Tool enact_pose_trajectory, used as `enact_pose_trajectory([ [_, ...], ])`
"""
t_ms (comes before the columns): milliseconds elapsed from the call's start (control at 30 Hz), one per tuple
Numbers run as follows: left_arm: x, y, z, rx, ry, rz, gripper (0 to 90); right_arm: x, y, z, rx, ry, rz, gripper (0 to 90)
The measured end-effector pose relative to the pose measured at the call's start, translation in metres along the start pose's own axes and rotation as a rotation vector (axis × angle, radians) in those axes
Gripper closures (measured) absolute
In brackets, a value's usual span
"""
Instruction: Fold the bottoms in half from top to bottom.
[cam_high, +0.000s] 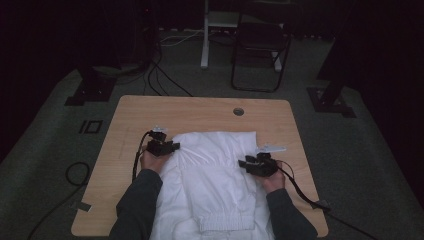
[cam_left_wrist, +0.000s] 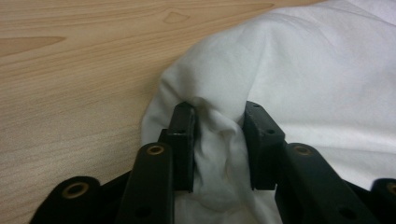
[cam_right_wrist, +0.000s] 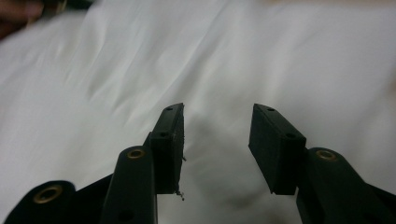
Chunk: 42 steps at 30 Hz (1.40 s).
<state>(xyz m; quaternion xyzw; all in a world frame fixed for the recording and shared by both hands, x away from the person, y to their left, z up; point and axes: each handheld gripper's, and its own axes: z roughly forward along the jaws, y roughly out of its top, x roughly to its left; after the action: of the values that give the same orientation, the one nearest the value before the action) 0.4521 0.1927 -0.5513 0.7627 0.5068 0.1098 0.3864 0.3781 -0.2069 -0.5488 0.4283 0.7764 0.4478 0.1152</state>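
Observation:
A white garment (cam_high: 215, 170) lies spread on the wooden table (cam_high: 200, 112), with an elastic hem near the front edge. At the garment's left edge my left gripper (cam_high: 176, 146) pinches a bunched fold of the cloth (cam_left_wrist: 219, 140) between its pads; both pads touch the fabric. My right gripper (cam_high: 242, 163) sits at the garment's right side. In the right gripper view its jaws stand apart just over the flat white cloth (cam_right_wrist: 140, 70), with nothing between them.
The table has a round cable hole (cam_high: 238, 111) at the back right. Bare wood (cam_left_wrist: 70, 70) lies left of the garment. A folding chair (cam_high: 260, 45) and cables stand on the carpet beyond the table. A cable trails from each gripper.

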Motion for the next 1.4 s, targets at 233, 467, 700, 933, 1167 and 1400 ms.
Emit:
enact_pose_trajectory([
  [233,-0.003,0.000,0.001,-0.007,0.017,0.011,62.7,-0.057,0.045,-0.005,-0.090,-0.117,0.102,42.4],
  [467,-0.006,0.001,0.002,-0.004,0.046,0.024,56.8,-0.088,0.057,0.033,-0.022,-0.141,0.155,29.7],
  [700,-0.002,0.005,-0.005,-0.036,0.132,-0.051,25.5,-0.092,0.056,0.055,0.012,-0.119,0.203,32.9],
  [933,0.007,0.008,0.002,-0.009,0.129,-0.085,14.7,-0.084,0.050,0.059,0.034,-0.111,0.162,45.3],
  [1167,0.014,0.010,-0.009,-0.068,0.097,-0.129,15.2,-0.083,0.050,0.059,0.064,-0.079,0.172,76.9],
  [1400,0.015,0.015,-0.014,-0.087,0.086,-0.124,21.0,-0.083,0.049,0.060,0.063,-0.080,0.197,82.2],
])
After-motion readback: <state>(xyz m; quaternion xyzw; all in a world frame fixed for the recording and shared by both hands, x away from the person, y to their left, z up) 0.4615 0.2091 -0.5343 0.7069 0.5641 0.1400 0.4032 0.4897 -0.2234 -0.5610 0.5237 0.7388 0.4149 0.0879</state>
